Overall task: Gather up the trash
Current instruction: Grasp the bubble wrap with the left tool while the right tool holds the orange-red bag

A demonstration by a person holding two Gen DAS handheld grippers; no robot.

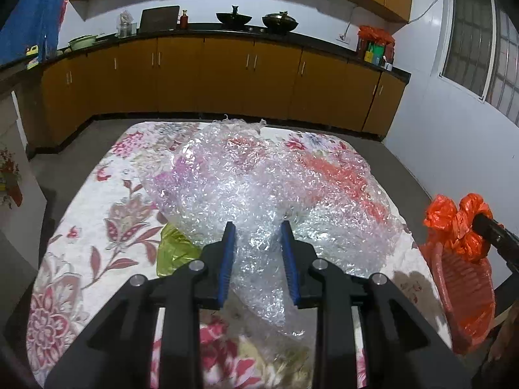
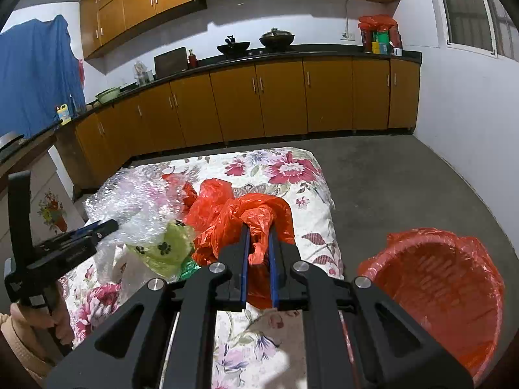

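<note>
A big sheet of clear bubble wrap (image 1: 266,188) lies on the floral tablecloth (image 1: 97,220). My left gripper (image 1: 258,227) holds a fold of the wrap between its blue pads, jaws fairly wide. A green plastic bag (image 1: 175,246) peeks out under the wrap at the left. My right gripper (image 2: 259,230) is shut on a crumpled orange plastic bag (image 2: 236,217), held just above the table. An orange basket lined with an orange bag (image 2: 447,285) stands on the floor right of the table. The left gripper also shows in the right wrist view (image 2: 97,227), in the bubble wrap (image 2: 136,201).
Yellow-brown kitchen cabinets (image 1: 227,74) with a dark counter run behind the table. Woks (image 1: 233,17) sit on the stove. Grey concrete floor (image 2: 405,175) lies right of the table. A blue cloth (image 2: 35,71) hangs at the left. A white cabinet (image 1: 13,168) stands left of the table.
</note>
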